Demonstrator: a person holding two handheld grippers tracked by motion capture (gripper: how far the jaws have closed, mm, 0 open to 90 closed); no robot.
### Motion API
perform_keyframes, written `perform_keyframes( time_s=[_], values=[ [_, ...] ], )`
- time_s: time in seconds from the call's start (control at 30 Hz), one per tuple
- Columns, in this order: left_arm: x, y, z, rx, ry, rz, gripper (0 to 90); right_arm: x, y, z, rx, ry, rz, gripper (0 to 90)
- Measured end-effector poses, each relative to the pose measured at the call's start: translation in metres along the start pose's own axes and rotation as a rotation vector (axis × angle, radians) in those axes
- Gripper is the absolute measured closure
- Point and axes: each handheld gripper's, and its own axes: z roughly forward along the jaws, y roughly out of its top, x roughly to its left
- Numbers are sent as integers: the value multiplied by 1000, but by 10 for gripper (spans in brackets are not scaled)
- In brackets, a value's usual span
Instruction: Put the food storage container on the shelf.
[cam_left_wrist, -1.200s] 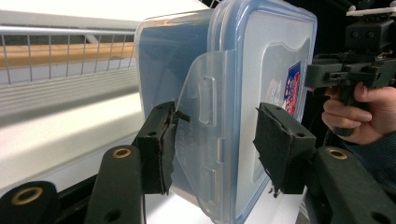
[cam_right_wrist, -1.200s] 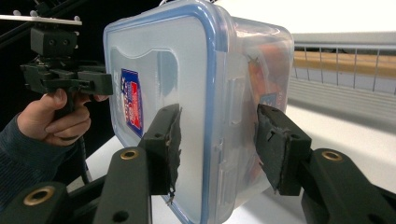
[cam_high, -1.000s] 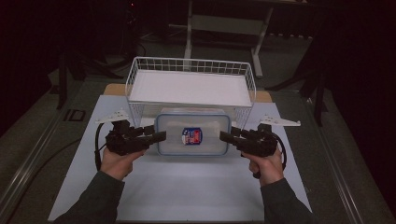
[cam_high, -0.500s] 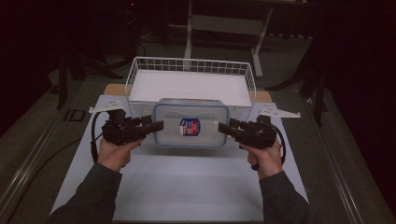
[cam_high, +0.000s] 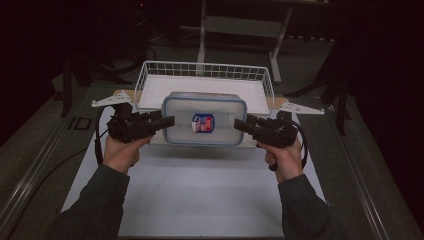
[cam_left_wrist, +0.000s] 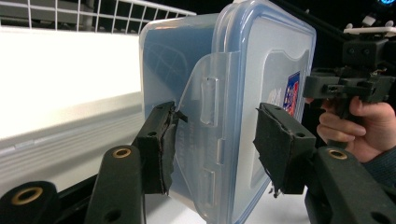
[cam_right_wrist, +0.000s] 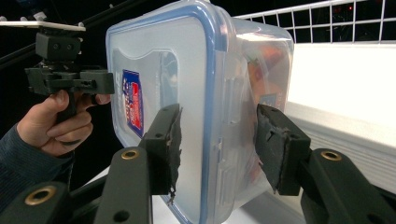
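Holding container (cam_high: 204, 119) off table | left gripper (cam_high: 167, 121), right gripper (cam_high: 241, 123) | jaws clamped on its ends

Just beyond your fingers (cam_high: 167, 121) sits a white wire basket (cam_high: 205, 67); a white mat (cam_high: 200, 200) spreads beneath and behind them; farther past, a grey metal stand (cam_high: 240, 25)

The container (cam_high: 204, 119) sits between the 2 grippers, the left gripper (cam_high: 167, 121) at its left end and the right gripper (cam_high: 239, 123) at its right end. Behind it stands the wire basket (cam_high: 205, 69), partly overlapped by it. All are above the white mat (cam_high: 200, 195).
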Motion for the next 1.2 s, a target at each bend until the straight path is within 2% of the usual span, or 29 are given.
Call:
perform_keyframes(
  time_s=[0.3, 0.53, 0.87, 1.2],
  values=[
    [5, 18, 4, -23, -5, 2, 489, -2, 24, 3, -3, -10, -33, 520],
    [6, 30, 6, -22, 1, 17, 489, -5, 35, 4, -13, -11, -45, 519],
    [17, 46, 15, -23, 6, 22, 488, -17, 44, 12, -51, -15, -29, 518],
    [31, 52, 26, -33, 7, -9, 488, -32, 51, 22, -65, -19, 7, 519]
  ],
)
